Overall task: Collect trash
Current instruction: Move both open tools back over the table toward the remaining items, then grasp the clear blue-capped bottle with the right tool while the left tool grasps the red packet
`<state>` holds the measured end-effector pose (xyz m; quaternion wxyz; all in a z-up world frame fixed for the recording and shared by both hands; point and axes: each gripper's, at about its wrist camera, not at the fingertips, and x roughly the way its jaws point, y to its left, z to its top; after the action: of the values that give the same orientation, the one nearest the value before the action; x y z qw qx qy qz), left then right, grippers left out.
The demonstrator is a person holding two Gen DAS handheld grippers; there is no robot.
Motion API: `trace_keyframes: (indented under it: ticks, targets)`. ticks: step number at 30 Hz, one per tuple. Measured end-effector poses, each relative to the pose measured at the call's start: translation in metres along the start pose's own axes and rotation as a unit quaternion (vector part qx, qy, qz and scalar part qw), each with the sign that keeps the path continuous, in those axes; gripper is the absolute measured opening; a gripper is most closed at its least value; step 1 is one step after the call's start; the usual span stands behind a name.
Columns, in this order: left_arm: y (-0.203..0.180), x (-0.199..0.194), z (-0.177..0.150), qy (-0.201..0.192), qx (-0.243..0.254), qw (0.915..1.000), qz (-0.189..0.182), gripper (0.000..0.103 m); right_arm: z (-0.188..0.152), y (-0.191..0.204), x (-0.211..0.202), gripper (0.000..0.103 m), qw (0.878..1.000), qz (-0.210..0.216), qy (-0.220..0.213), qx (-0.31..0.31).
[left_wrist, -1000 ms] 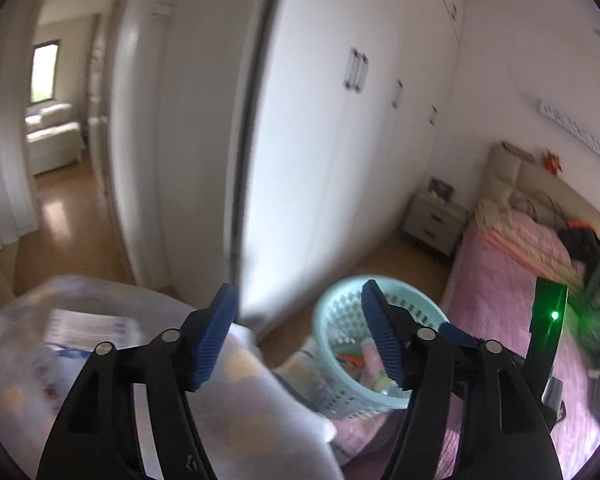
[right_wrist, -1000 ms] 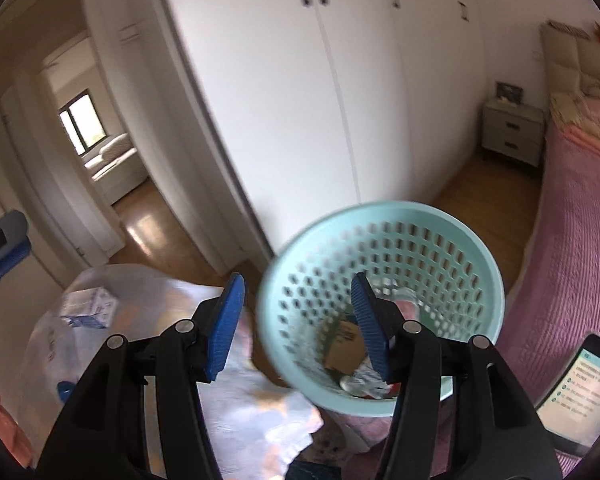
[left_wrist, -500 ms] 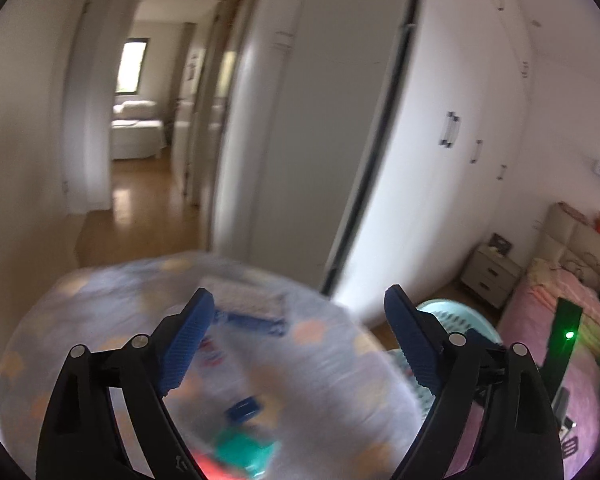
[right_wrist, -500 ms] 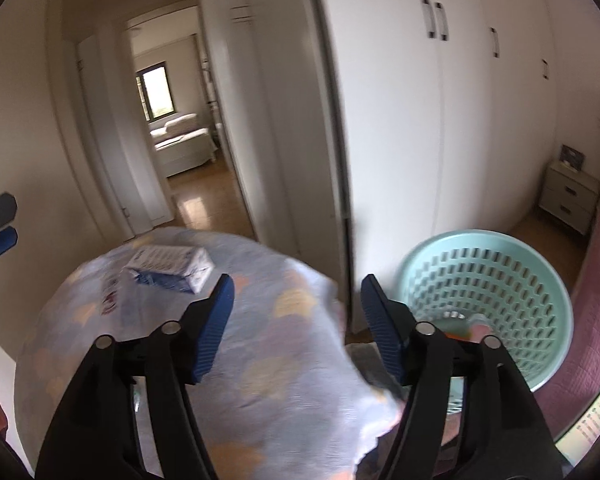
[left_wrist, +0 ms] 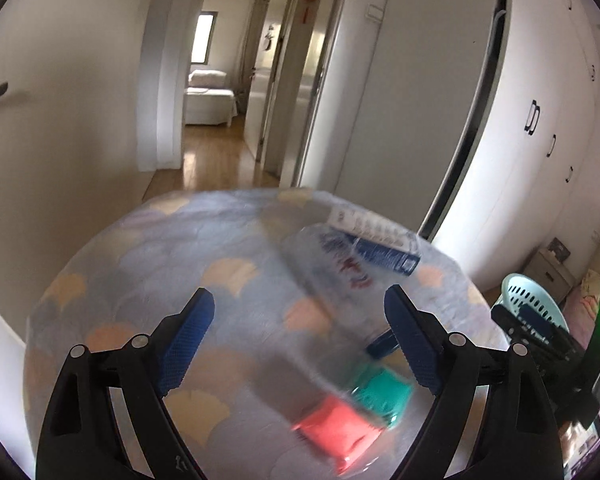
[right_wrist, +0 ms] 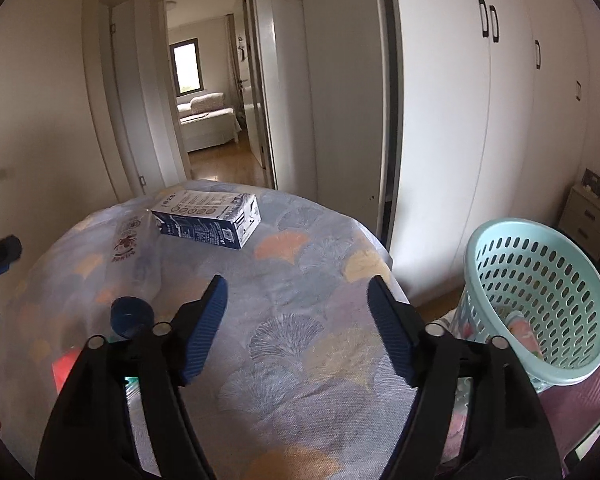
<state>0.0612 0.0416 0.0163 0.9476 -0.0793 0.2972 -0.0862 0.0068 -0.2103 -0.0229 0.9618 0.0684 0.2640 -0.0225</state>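
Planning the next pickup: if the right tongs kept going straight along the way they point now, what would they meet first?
Probably the bare patterned tablecloth. The right tongs, jaws just opening and empty, aim down at it; the milk carton lies farther back and left, the clear bottle off to the left. Depth is uncertain.

You see a soft, woven cloth (right_wrist: pixel 312 320) with fan shapes over the counter. The milk box (right_wrist: pixel 208 220) is smooth printed card. The basket (right_wrist: pixel 540 292) is shiny plastic with holes. The hallway floor (right_wrist: pixel 220 164) is glossy wood.
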Motion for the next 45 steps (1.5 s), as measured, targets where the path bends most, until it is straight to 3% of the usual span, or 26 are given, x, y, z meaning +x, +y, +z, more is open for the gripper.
trace_keyframes:
  ticks: [10, 17, 25, 28, 31, 34, 37, 41, 45]
  targets:
    - [0.009, 0.011, -0.024, 0.022, -0.006, 0.9997, -0.005, 0.085, 0.000, -0.007, 0.014, 0.074, 0.999, 0.005, 0.034, 0.006]
    - [0.018, 0.012, -0.033, 0.044, -0.026, 0.9985, -0.017, 0.085, -0.002, -0.008, 0.014, 0.074, 0.999, 0.013, 0.032, 0.005]
    - [0.005, 0.029, -0.047, 0.112, -0.021, 0.9926, -0.041, 0.084, -0.002, -0.002, 0.014, 0.073, 0.999, 0.015, 0.032, -0.012]
    - [-0.003, 0.031, -0.057, 0.138, -0.030, 0.9875, -0.069, 0.084, -0.002, 0.001, 0.013, 0.073, 0.999, 0.018, 0.031, -0.021]
    - [-0.014, 0.025, -0.072, 0.154, -0.014, 0.9860, -0.062, 0.084, -0.001, 0.008, 0.014, 0.073, 0.998, 0.037, 0.039, -0.035]
    - [-0.022, 0.024, -0.087, 0.161, 0.007, 0.9863, -0.038, 0.083, 0.008, 0.026, 0.017, 0.073, 0.992, 0.108, 0.060, -0.033]
    - [-0.033, 0.024, -0.093, 0.154, 0.041, 0.9872, -0.003, 0.074, 0.022, 0.052, 0.024, 0.073, 0.985, 0.153, 0.075, -0.040]
    - [-0.041, 0.022, -0.096, 0.154, 0.073, 0.9854, -0.007, 0.044, 0.036, 0.091, 0.044, 0.073, 0.977, 0.167, 0.106, -0.078]
    - [-0.035, 0.015, -0.097, 0.153, 0.076, 0.9850, -0.022, 0.041, 0.039, 0.114, 0.073, 0.073, 0.972, 0.178, 0.139, -0.069]
